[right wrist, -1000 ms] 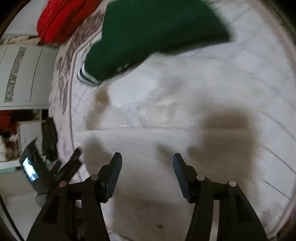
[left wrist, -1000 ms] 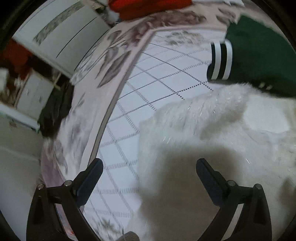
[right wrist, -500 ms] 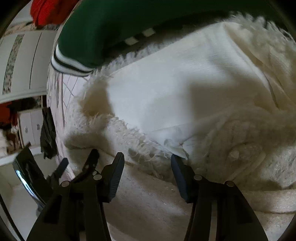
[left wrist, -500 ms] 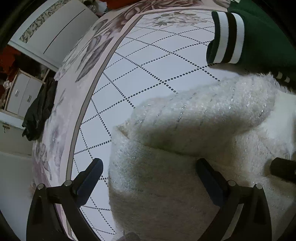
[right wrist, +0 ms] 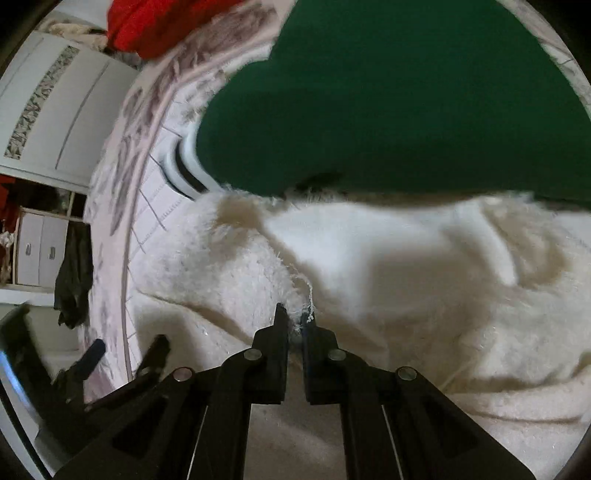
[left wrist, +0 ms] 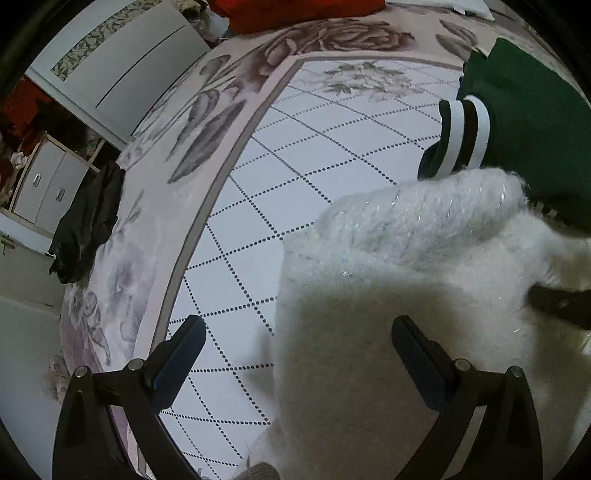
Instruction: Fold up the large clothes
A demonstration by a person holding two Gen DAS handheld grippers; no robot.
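Observation:
A white fuzzy sweater (left wrist: 406, 295) lies spread on the bed, with a rolled sleeve along its far edge. In the right wrist view the sweater (right wrist: 406, 277) shows a smooth inner lining beside a frayed fuzzy edge. My right gripper (right wrist: 293, 317) is shut on that edge, its jaws closing tight with a tuft and loose threads pinched between them. My left gripper (left wrist: 297, 328) hangs open over the sweater's left border, one finger above the bedcover and one above the fabric. Nothing is between its fingers.
A green garment (left wrist: 535, 122) with a black-and-white striped cuff lies just past the sweater, touching it. The bedcover (left wrist: 295, 166) is white with dotted diamonds and a floral border. A red garment (left wrist: 295, 11) lies at the far end and black clothing (left wrist: 85, 221) hangs off the left side near drawers.
My right gripper went from wide open to shut on the sweater's frayed edge. The left gripper pulled back slightly, so more of the bedcover shows, and it stayed open.

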